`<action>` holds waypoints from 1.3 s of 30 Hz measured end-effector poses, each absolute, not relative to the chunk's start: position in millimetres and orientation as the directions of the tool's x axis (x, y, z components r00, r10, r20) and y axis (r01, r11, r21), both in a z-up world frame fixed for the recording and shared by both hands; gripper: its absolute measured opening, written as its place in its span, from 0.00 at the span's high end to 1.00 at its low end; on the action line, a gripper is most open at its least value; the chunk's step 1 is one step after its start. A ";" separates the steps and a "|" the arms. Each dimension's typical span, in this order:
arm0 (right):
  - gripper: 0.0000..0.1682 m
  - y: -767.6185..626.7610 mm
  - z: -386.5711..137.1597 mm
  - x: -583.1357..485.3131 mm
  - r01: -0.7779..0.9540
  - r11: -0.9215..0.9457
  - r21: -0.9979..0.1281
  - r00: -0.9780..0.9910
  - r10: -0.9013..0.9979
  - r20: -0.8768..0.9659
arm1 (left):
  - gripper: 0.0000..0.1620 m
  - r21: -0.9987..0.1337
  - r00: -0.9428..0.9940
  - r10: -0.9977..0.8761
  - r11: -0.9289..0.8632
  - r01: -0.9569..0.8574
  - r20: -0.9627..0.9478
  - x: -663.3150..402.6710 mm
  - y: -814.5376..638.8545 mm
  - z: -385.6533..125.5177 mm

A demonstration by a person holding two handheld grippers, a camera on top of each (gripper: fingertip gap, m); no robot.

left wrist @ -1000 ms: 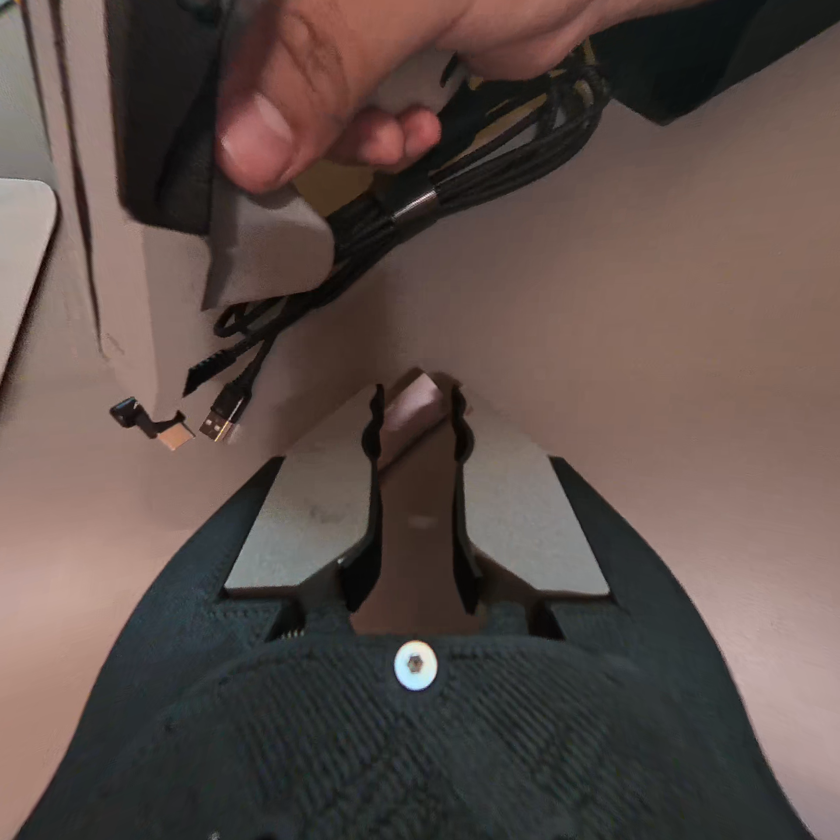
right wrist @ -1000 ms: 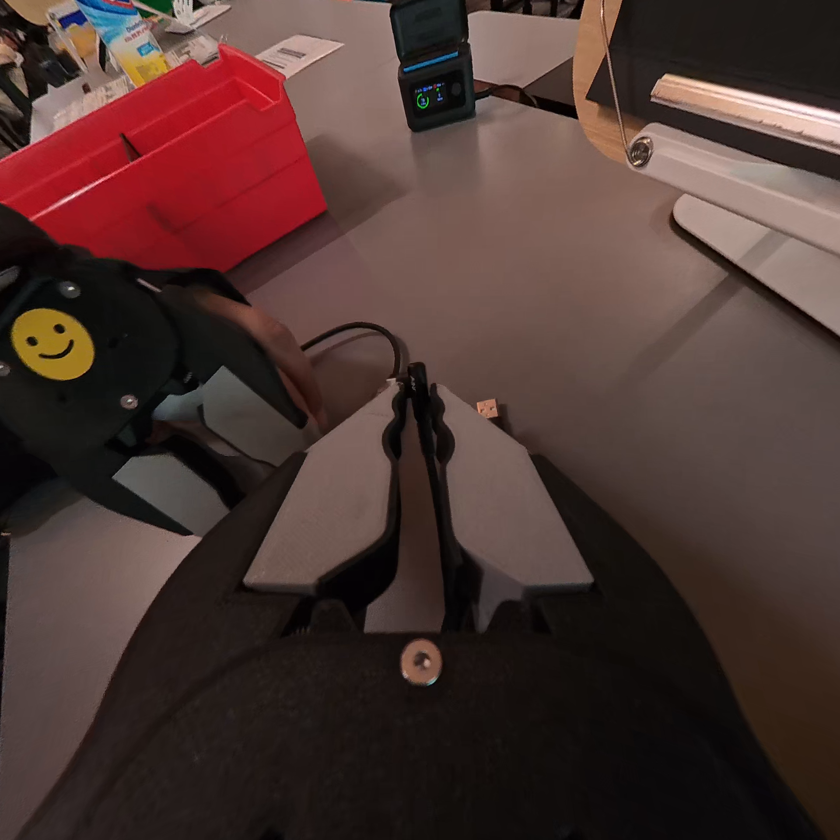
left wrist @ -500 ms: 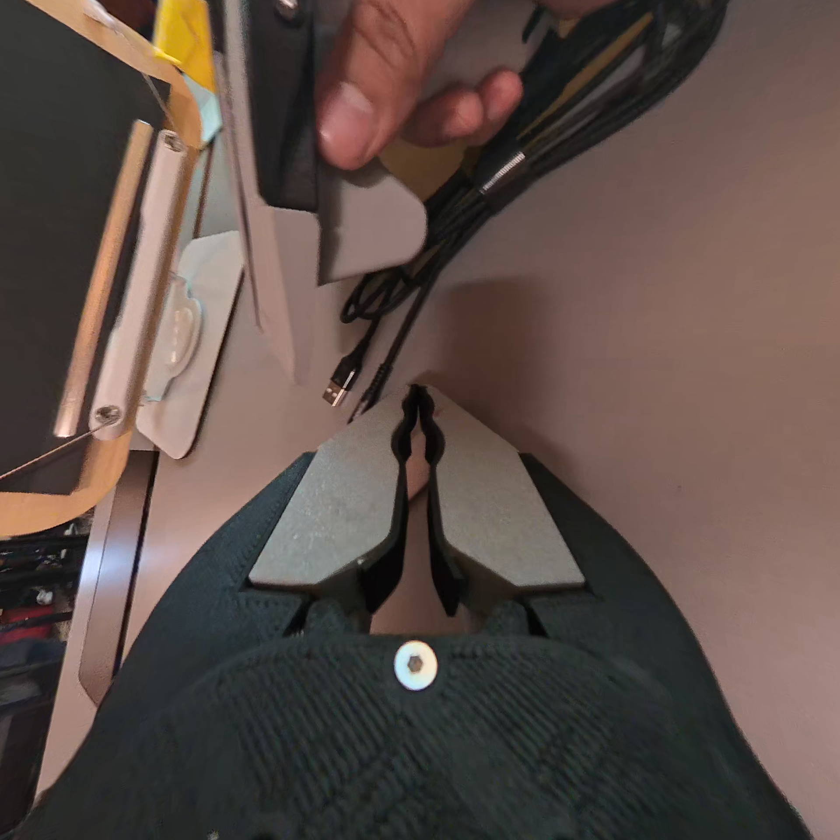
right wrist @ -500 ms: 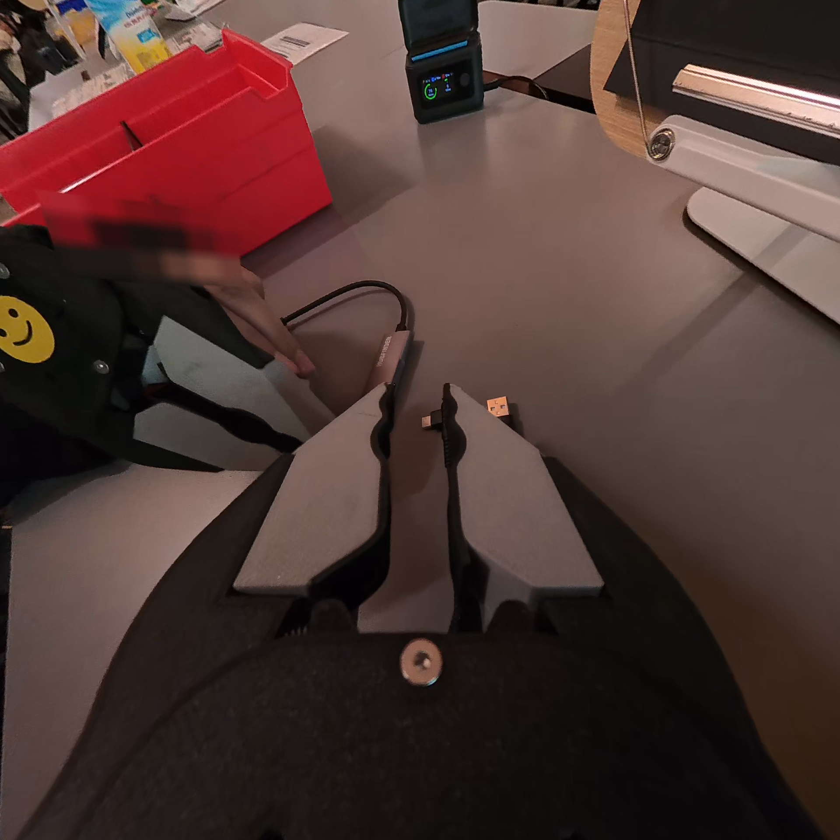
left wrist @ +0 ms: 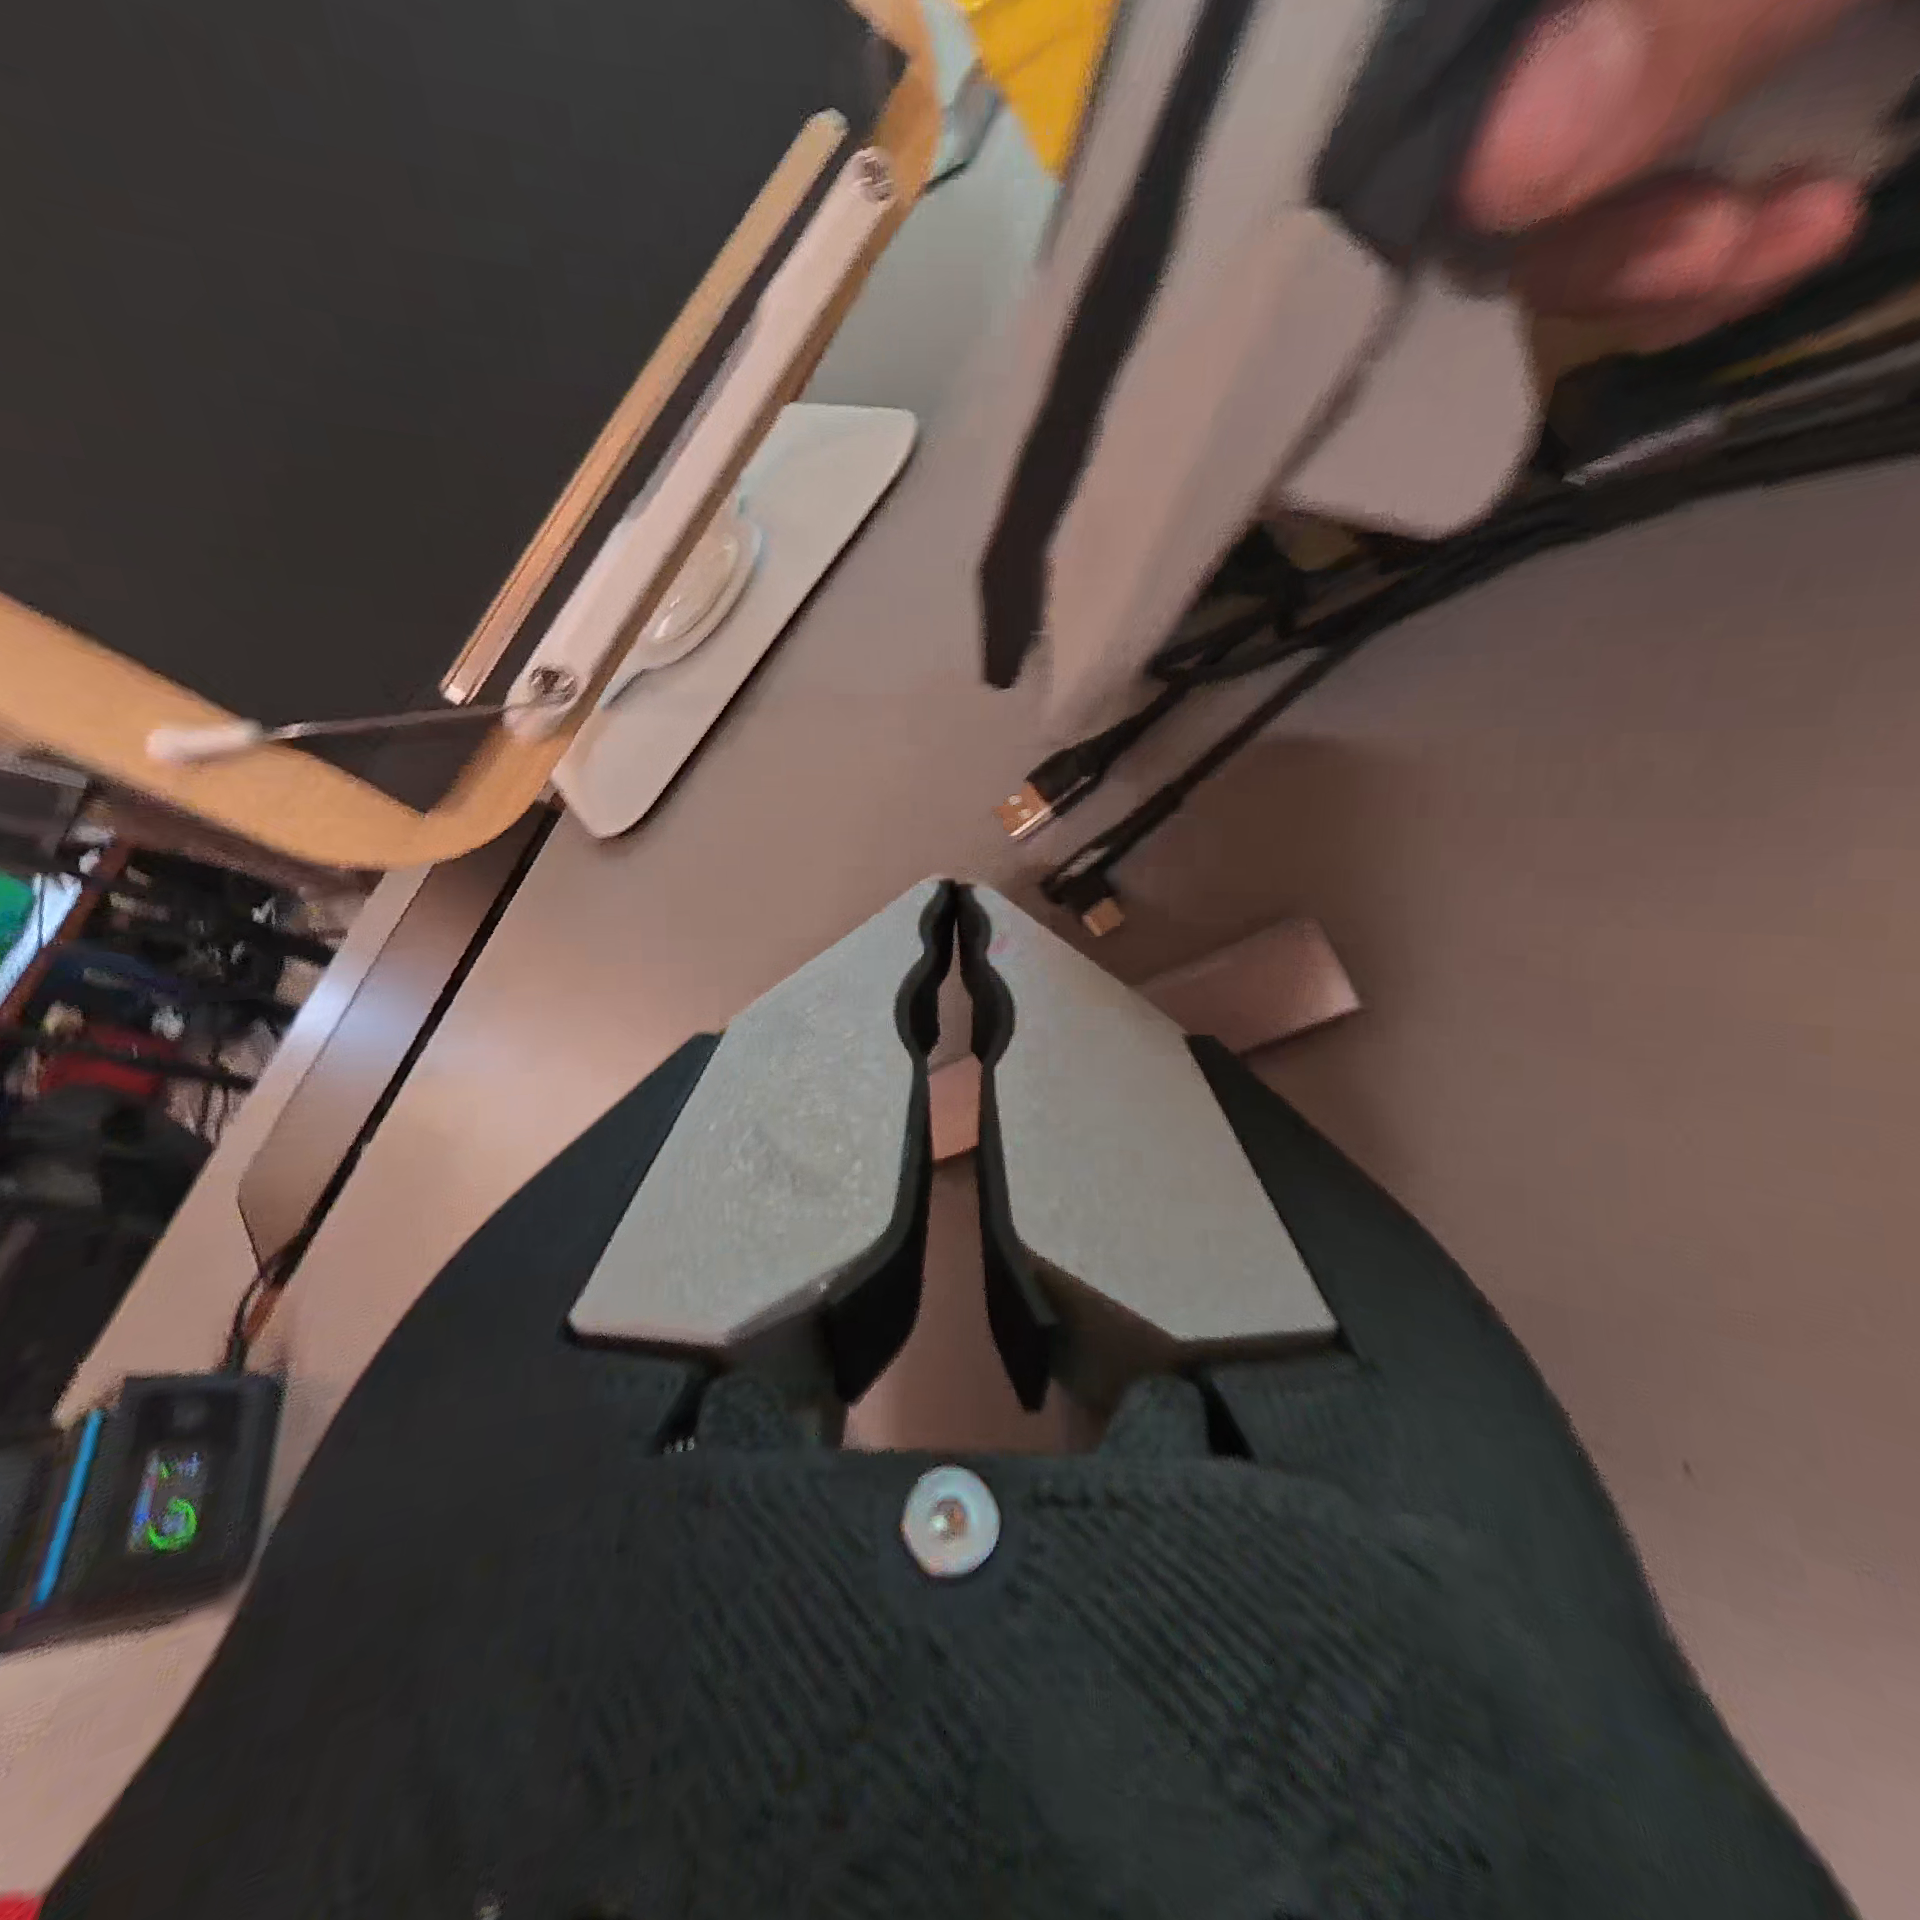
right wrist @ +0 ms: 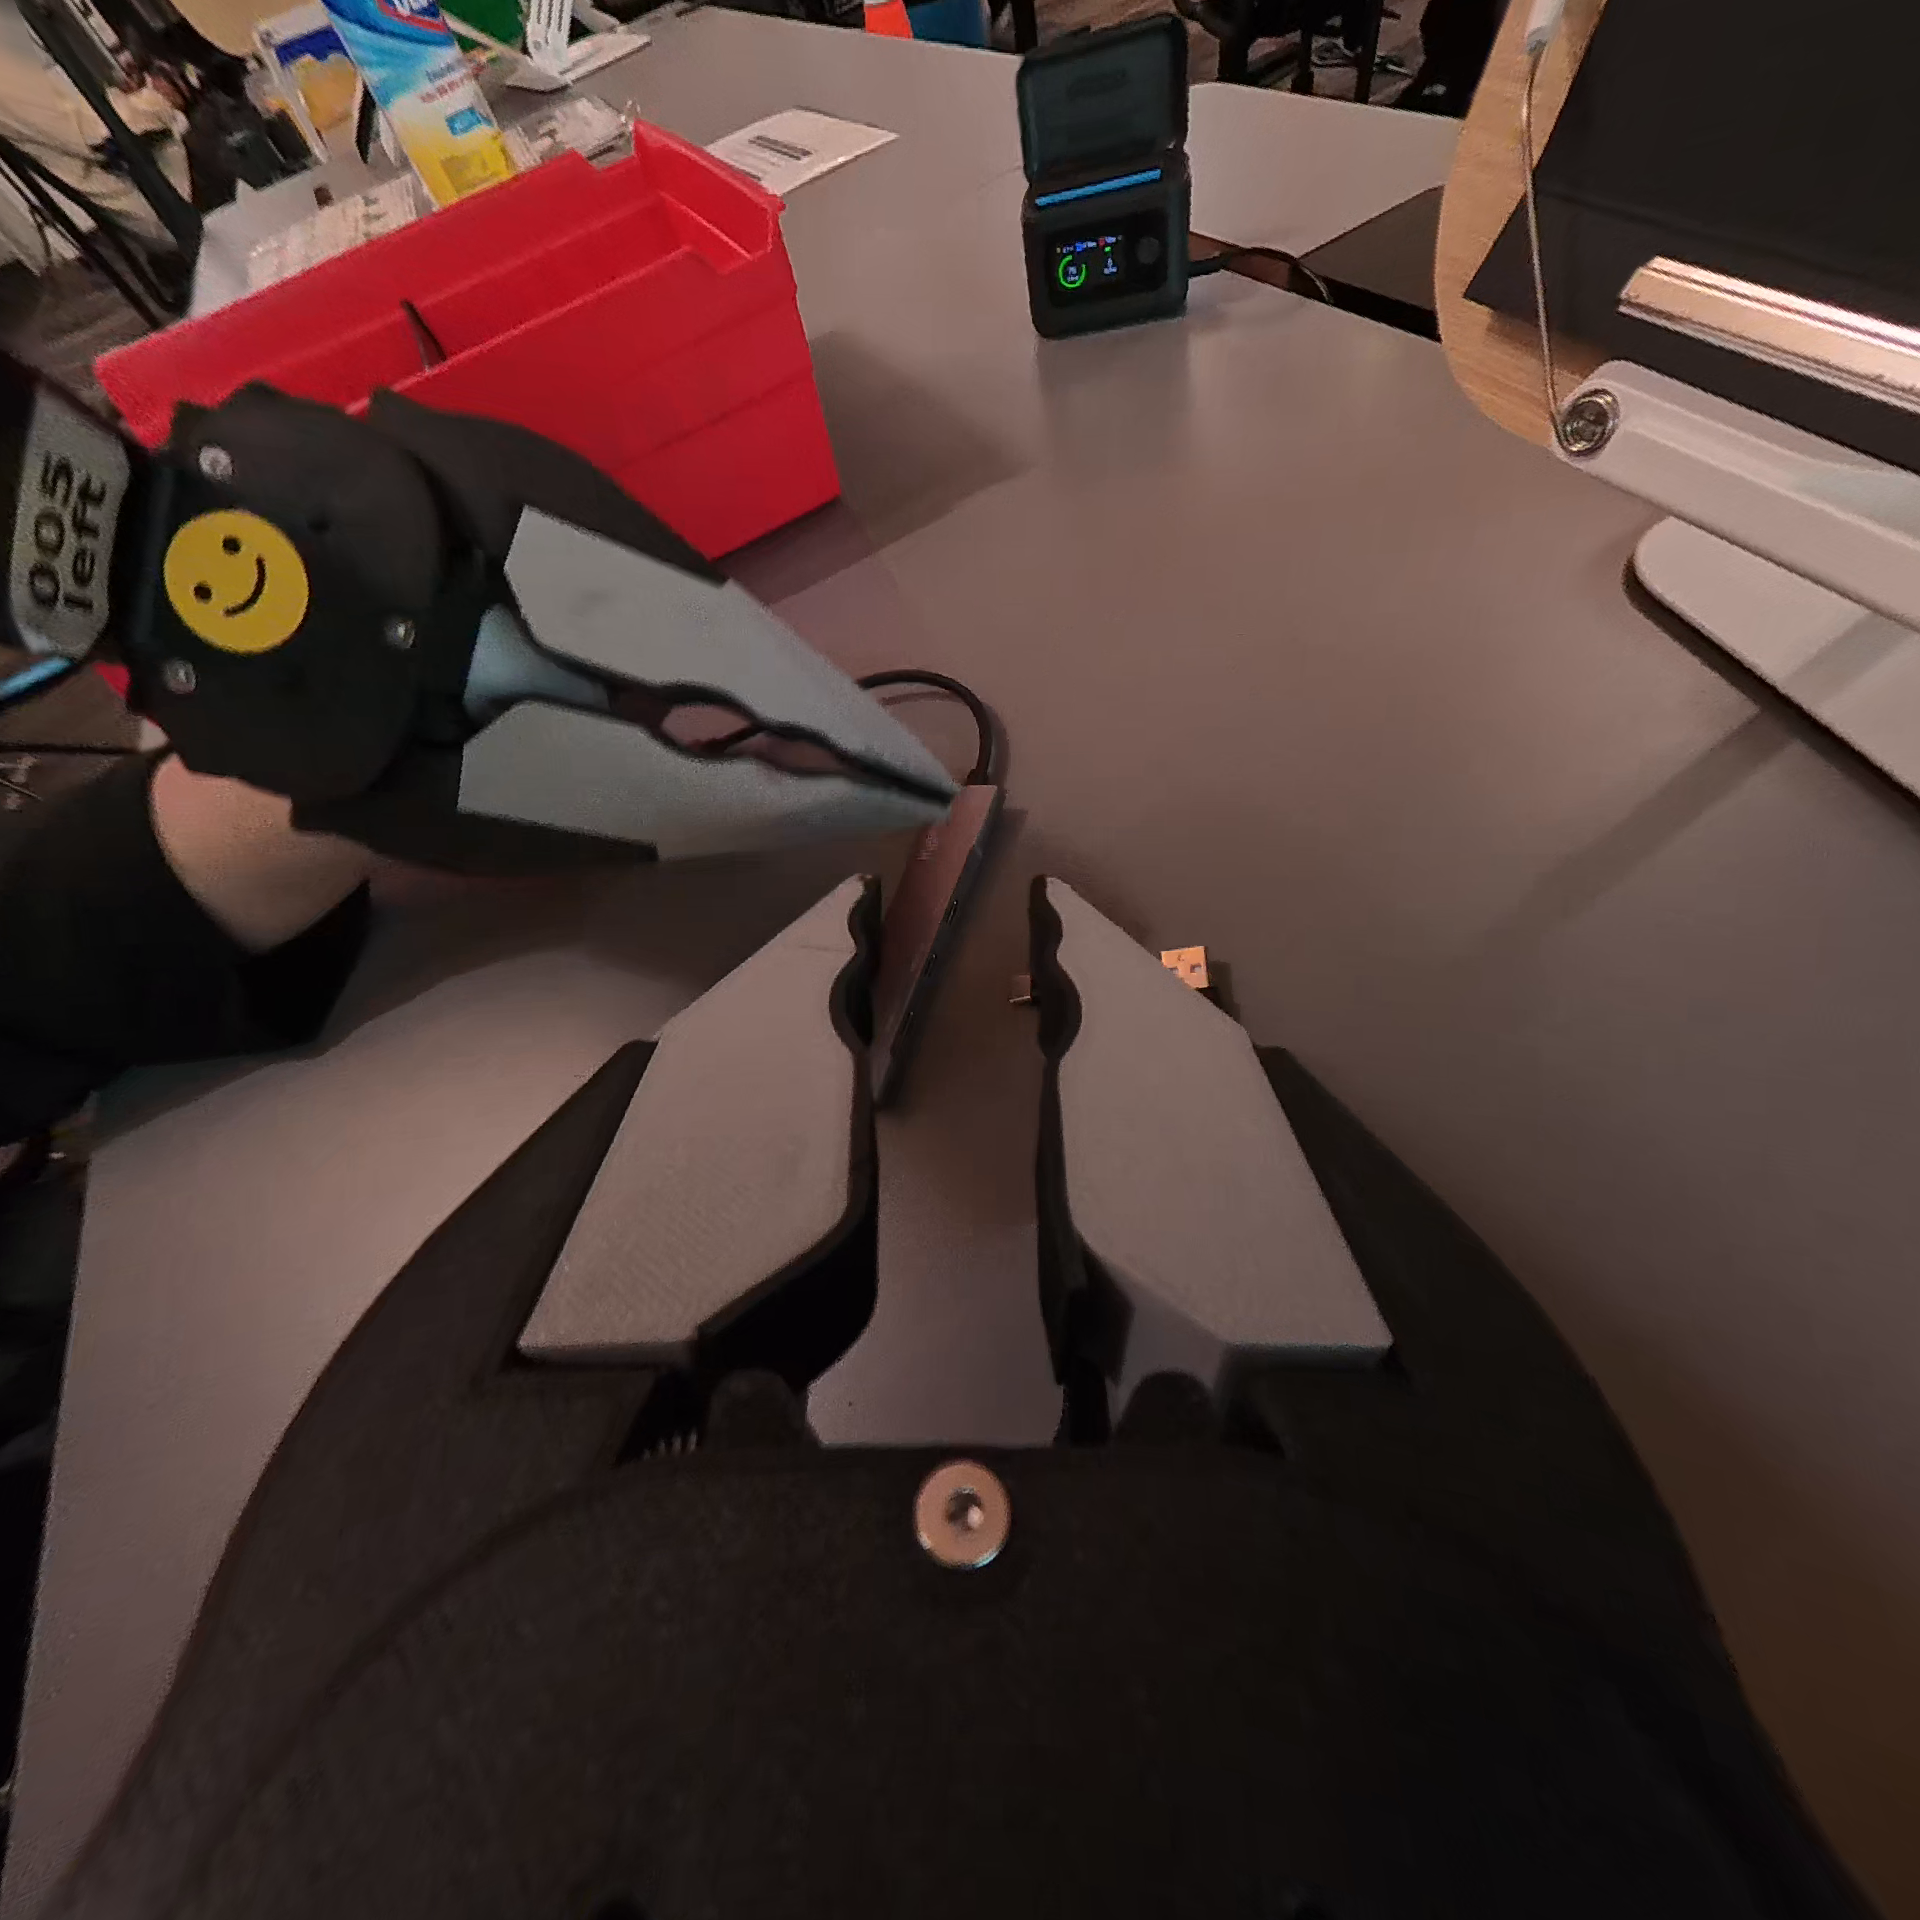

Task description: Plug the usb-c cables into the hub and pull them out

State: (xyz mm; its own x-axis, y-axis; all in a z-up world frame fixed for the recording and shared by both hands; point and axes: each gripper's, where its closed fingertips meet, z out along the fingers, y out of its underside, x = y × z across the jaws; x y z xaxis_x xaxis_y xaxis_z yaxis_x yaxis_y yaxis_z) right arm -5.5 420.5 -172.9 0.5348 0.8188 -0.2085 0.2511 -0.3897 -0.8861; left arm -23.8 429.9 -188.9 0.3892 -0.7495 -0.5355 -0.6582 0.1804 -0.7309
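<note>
Hub (right wrist: 940, 935), slim and dark, flat on the grey bench (right wrist: 1351, 727), lengthwise between the fingers of the right claw (right wrist: 951, 904) and close against the left-hand one. Right claw wide, gripping nothing, both fingers low over the bench. Hub's own black lead (right wrist: 966, 717) curling off from its far end.

Left claw (right wrist: 940, 800) reaching in from the left of the right wrist view, fingers closed to a point with nothing visible between them, tip meeting the far end of the hub. Yellow smiley sticker (right wrist: 236, 582) on its black body.

USB-C plug (right wrist: 1023, 992) loose on the bench just inside the right claw's right-hand finger, apart from the hub and not plugged in. USB-A plug (right wrist: 1184, 966) just beyond that finger, to the right.

From the left wrist view: left claw (left wrist: 951, 904) shut tip to tip, hub (left wrist: 1257, 982) showing below and to the right of it. USB-C plug (left wrist: 1099, 914) and USB-A plug (left wrist: 1023, 814) just beyond the tips, black cables (left wrist: 1299, 665) running far and right under the blurred right claw (left wrist: 1195, 416) and the hand (left wrist: 1662, 177) holding it.

Red bin (right wrist: 582, 343) far left on the bench, small black device (right wrist: 1107, 249) with a lit screen at the far side, pale monitor stand (right wrist: 1766, 488) to the right.
</note>
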 end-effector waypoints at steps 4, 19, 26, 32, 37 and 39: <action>0.85 419.0 -177.4 -8.1 0.298 -0.363 -0.883 0.540 0.827 -0.158 | 1.00 -0.811 0.523 -0.736 0.061 -0.581 -0.430 -38.1 446.1 -183.9; 0.85 417.4 -174.7 -8.3 0.300 -0.352 -0.887 0.536 0.831 -0.148 | 1.00 -0.845 0.642 -0.684 -0.070 -0.531 -0.347 -57.7 462.6 -187.5; 0.85 412.2 -177.3 -12.5 0.340 -0.330 -0.880 0.518 0.847 -0.117 | 1.00 -0.868 0.703 -0.657 -0.148 -0.474 -0.272 -70.5 470.1 -188.4; 0.84 401.5 -190.8 -21.3 0.456 -0.284 -0.843 0.479 0.877 -0.036 | 1.00 -0.868 0.721 -0.647 -0.182 -0.462 -0.249 -74.5 473.1 -191.8; 0.83 389.7 -207.7 -31.8 0.555 -0.251 -0.793 0.438 0.899 0.022 | 1.00 -0.873 0.732 -0.643 -0.200 -0.444 -0.225 -76.7 474.4 -192.2; 0.81 388.0 -215.6 -33.7 0.597 -0.237 -0.766 0.435 0.899 0.061 | 1.00 -0.871 0.729 -0.646 -0.201 -0.448 -0.226 -75.9 474.0 -193.4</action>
